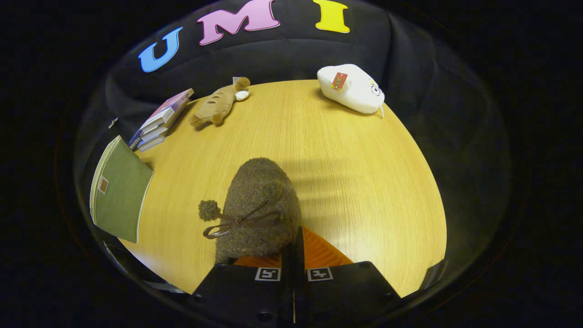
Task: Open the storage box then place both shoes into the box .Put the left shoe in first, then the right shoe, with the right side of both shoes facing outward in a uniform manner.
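A brown fuzzy shoe (257, 205) with a dark ribbon bow and a small pom-pom hangs just ahead of my fingers, toe pointing away, above the round wooden table (364, 182). My gripper (294, 241) is shut, its two fingers pressed together on the shoe's rear right edge. The shoe's heel end is hidden behind the fingers. Its shadow falls on the table to the right.
A green book (120, 191) lies at the table's left edge, with a stack of books (159, 120) beyond it. A tan plush toy (218, 105) lies at the far left and a white plush toy (350, 89) at the far right.
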`<state>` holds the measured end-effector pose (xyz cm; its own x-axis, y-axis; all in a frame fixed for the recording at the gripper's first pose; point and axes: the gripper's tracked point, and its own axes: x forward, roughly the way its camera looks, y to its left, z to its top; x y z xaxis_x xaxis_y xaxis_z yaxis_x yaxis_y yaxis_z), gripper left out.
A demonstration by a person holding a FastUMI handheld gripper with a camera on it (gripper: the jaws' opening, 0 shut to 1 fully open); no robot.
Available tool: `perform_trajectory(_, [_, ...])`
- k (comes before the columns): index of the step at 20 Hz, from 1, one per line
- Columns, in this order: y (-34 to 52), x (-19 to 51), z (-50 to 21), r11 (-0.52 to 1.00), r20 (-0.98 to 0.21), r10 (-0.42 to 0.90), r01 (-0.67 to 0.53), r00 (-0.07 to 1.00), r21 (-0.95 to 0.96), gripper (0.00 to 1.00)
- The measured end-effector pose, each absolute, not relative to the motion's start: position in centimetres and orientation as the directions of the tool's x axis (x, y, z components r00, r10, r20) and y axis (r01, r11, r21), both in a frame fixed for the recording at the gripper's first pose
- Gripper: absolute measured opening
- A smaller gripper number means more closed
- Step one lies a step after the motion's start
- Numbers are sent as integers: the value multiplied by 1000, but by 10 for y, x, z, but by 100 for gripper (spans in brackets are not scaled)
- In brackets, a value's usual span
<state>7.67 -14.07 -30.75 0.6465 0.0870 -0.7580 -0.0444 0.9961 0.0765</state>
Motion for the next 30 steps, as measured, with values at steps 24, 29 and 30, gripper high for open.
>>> perform_trajectory(24, [200,65,-107,913,-580,370,-168,726,373,6])
perform_trajectory(29, [270,64,-123,907,-604,398,-200,691,370,6])
perform_trajectory(30, [275,67,-132,918,-620,377,-189,688,348,7])
